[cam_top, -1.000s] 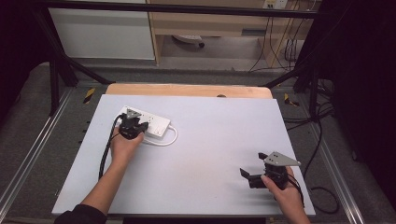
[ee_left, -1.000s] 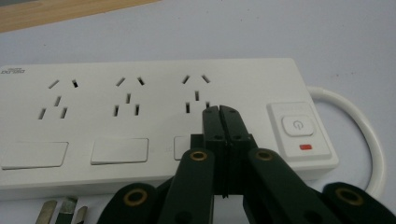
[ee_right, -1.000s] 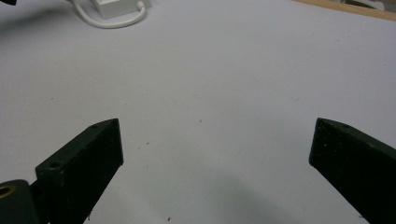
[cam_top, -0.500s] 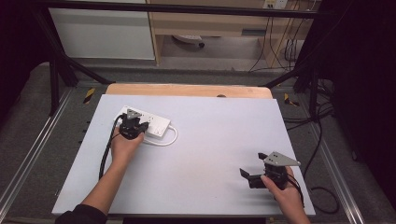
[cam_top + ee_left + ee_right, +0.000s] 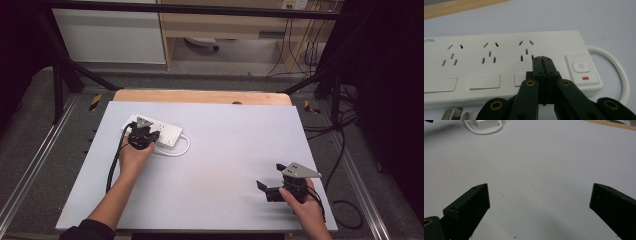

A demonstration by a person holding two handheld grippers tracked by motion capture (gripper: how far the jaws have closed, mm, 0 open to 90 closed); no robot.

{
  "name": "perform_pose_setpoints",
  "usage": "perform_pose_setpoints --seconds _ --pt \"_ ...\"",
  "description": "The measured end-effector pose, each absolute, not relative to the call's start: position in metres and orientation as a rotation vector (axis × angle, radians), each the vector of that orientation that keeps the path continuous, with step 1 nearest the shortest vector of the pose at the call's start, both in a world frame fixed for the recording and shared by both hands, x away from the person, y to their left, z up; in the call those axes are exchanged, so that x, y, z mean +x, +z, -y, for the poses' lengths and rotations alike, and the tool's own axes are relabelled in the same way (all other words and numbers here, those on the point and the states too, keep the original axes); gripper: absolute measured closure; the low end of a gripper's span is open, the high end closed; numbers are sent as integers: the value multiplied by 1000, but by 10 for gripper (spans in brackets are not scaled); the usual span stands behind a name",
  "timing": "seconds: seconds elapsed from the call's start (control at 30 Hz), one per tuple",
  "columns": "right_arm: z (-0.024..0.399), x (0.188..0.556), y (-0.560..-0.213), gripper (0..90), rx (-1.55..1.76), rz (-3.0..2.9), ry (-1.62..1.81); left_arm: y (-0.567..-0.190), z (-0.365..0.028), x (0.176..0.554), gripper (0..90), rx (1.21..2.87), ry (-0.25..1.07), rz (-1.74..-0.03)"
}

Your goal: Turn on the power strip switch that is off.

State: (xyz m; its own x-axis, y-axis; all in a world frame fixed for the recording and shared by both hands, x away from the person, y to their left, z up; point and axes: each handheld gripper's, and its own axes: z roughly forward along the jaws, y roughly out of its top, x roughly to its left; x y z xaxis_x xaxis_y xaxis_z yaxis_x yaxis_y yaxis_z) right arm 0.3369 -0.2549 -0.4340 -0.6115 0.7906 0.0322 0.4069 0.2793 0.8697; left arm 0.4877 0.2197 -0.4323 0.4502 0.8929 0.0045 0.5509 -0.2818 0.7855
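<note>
A white power strip (image 5: 167, 134) lies at the back left of the white table top (image 5: 225, 145). My left gripper (image 5: 149, 134) sits over it. In the left gripper view the gripper (image 5: 541, 59) is shut with nothing between its fingers, its tips over the strip (image 5: 499, 65) at the third socket group, just left of the power switch (image 5: 580, 67) with a red mark. My right gripper (image 5: 269, 176) rests near the front right of the table, held in a hand. Its jaws stand wide open (image 5: 540, 202) over bare table.
The strip's white cord (image 5: 182, 147) loops off its right end, and the cord (image 5: 484, 131) also lies far off in the right gripper view. Metal plug prongs (image 5: 455, 113) lie beside the strip's near edge. A wooden board edge (image 5: 200, 96) runs along the table's back.
</note>
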Motion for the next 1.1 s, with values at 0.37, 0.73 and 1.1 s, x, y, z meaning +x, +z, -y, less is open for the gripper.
perform_pose_setpoints --seconds 0.37,0.73,1.1 --pt "255 337 -434 33 1081 -2146 1274 -434 -217 488 900 1982 604 -1201" --pt "256 337 -434 33 1080 -2145 1271 -435 -217 488 900 1954 586 -1210" --pt "256 337 -434 29 1087 -2141 1273 -434 -221 488 900 1939 573 -1223"
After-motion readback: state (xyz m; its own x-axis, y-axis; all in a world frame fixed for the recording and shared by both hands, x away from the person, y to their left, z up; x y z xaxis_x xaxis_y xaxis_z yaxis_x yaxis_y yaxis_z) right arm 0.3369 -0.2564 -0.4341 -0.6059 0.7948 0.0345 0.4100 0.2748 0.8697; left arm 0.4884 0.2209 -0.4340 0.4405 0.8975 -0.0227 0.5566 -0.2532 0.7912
